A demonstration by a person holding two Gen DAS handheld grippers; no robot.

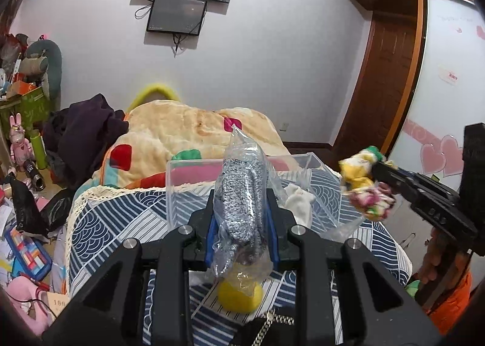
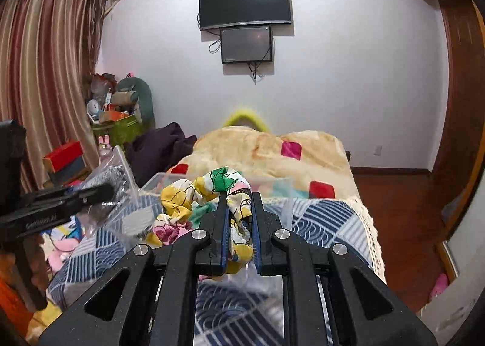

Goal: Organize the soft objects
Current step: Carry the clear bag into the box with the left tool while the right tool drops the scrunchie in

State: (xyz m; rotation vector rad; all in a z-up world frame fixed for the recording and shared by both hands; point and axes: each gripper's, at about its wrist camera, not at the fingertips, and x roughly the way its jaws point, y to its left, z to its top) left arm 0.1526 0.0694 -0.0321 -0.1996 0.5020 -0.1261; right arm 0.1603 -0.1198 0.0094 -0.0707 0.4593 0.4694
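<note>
My left gripper (image 1: 242, 197) is shut on a clear plastic bag holding grey speckled knitwear (image 1: 241, 191) and lifts it above the bed. My right gripper (image 2: 239, 197) is shut on a floral yellow, green and pink cloth (image 2: 206, 197), also held in the air; the cloth shows in the left wrist view (image 1: 363, 185) at the right. A clear plastic bin (image 1: 182, 191) stands on the blue patterned bedspread (image 1: 121, 224) just ahead of both grippers, with a white soft item (image 1: 298, 200) inside. A yellow ball (image 1: 239, 297) lies on the bed under my left gripper.
A folded beige blanket with coloured squares (image 1: 188, 124) lies behind the bin, with dark clothing (image 1: 88, 134) to its left. Clutter covers the floor at left (image 1: 24, 224). A wardrobe (image 1: 448, 88) stands at right. Screens (image 2: 245, 3) hang on the far wall.
</note>
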